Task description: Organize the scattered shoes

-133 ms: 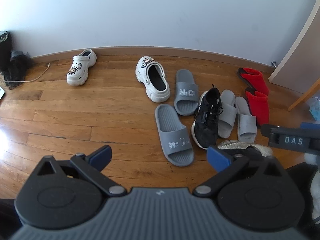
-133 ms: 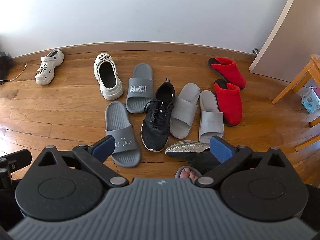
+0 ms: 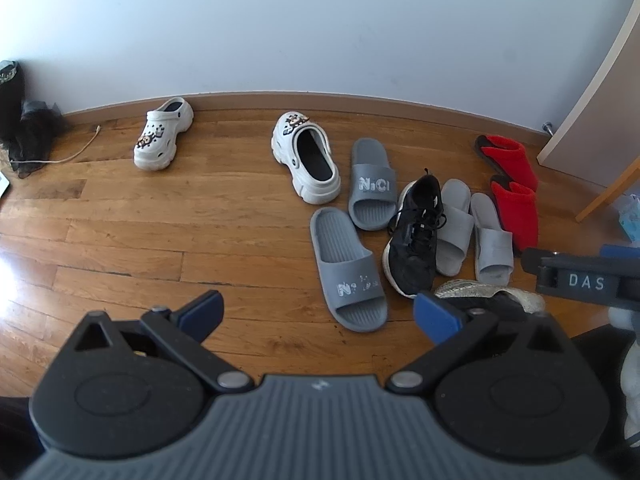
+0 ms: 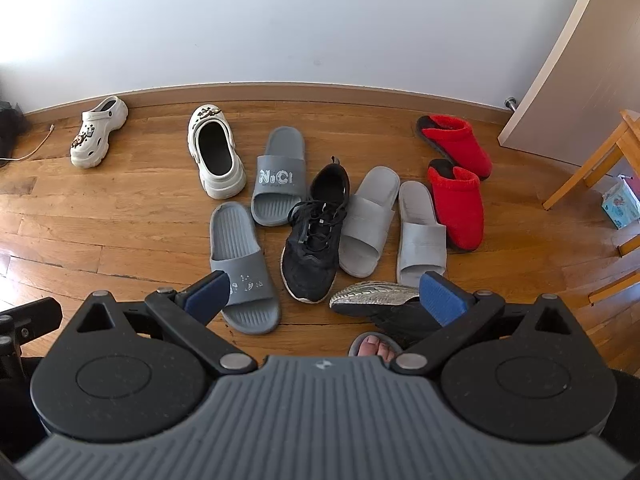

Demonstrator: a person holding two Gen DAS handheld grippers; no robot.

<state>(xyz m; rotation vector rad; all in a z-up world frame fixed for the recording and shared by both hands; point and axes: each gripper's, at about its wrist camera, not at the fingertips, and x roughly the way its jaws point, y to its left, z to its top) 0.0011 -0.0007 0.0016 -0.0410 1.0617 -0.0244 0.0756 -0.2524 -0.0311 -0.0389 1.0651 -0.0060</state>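
Shoes lie scattered on a wooden floor near the wall. One white clog sits apart at the far left; its mate lies beside two dark grey slides. A black sneaker lies upright next to two light grey slides and two red slippers. A second sneaker lies on its side, sole showing. My left gripper and right gripper hang open above the floor, holding nothing.
A door stands at the right with a doorstop by it. Wooden furniture legs and a tissue pack are at the far right. A dark bag with a cable sits far left. A person's toes show below.
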